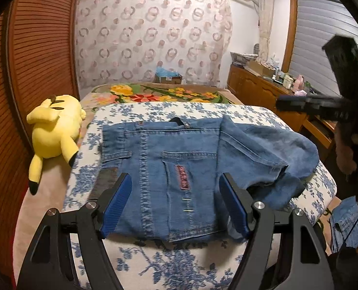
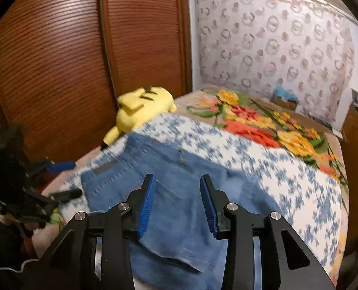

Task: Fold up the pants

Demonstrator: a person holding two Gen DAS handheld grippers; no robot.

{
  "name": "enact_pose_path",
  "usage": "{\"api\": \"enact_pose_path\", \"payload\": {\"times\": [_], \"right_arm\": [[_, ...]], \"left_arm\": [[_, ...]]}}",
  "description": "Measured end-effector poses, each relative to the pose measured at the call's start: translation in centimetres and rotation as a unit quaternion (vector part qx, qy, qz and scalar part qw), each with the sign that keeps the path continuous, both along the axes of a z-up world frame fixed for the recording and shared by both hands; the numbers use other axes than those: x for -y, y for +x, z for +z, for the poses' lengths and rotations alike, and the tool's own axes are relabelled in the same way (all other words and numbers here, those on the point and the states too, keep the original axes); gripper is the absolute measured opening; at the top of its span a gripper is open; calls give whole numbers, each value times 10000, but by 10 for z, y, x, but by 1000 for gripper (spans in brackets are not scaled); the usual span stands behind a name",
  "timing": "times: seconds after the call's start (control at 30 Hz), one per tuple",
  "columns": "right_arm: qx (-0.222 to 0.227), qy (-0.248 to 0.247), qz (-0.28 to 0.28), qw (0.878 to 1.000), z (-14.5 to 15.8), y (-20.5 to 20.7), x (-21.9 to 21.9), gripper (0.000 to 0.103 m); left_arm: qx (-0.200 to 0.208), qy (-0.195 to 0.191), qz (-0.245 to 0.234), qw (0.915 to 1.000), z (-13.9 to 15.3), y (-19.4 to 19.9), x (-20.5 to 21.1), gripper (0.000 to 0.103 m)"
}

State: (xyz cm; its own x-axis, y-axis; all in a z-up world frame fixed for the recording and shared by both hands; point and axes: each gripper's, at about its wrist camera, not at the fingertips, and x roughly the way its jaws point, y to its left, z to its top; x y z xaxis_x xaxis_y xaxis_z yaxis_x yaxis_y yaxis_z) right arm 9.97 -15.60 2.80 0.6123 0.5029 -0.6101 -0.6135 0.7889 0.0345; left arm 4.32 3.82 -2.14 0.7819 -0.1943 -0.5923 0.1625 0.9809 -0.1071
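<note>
Jeans: blue denim jeans [image 1: 179, 169] lie folded on the blue-flowered white cushion [image 1: 174, 265] on the bed, waistband toward 12 o'clock in my left wrist view. Back pocket with a red stitched patch [image 1: 182, 177] faces up. A folded-over leg part bunches at 3 o'clock, its hem hanging over the cushion's edge.

Left hand-held gripper: my left hand-held gripper [image 1: 175, 201] stands released, jaws spread wide, one blue pad at each side of the pocket area near the lower edge of the jeans. Nothing is pinched between the pads; whether the tips touch the denim I cannot tell.

Right hand-held gripper: my right hand-held gripper [image 2: 176, 201] is released, jaws partly apart, with nothing between the blue pads. It hovers over the bunched denim [image 2: 179, 217]; the view is motion-blurred. In the left wrist view it shows as a dark shape at 3 o'clock, above the cushion's edge.

Plush toy: yellow plush toy [image 1: 54, 135] lies at 9 o'clock of the jeans, on the bed beside the cushion, apart from the denim.

Bed: floral blanket [image 1: 154, 94] with orange and yellow flowers at 12 o'clock, beyond the cushion.

Surroundings: slatted wooden wardrobe doors [image 2: 58, 60] behind the toy; ring-patterned curtain [image 1: 152, 36] at the far wall; cluttered wooden dresser [image 1: 258, 89] at 2 o'clock.
</note>
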Motion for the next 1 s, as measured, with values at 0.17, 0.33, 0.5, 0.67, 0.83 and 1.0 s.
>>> {"api": "enact_pose_path", "payload": {"times": [0.17,0.33,0.5,0.67,0.83,1.0], "right_arm": [[-321,21,-213,9993,-19,-2,9,44],[-626,6,-141,9979,-32,-10,1,44],[-811,-6,-165,9966,-41,-3,-11,44],[-1063,42,-194,9941,-48,11,-17,44],[-1290,169,17,9915,-57,25,-20,44],[-1391,297,235,9896,-51,36,-25,10]], "left_arm": [[-24,-36,-183,9998,0,1,14,75],[-108,-97,-417,9990,-4,-2,28,75],[-328,-137,-561,9978,-18,-1,40,75],[-550,-131,-648,9963,-36,4,46,74],[-753,-177,-659,9948,-48,11,47,37],[-733,-264,-729,9943,-47,12,46,13]]}}
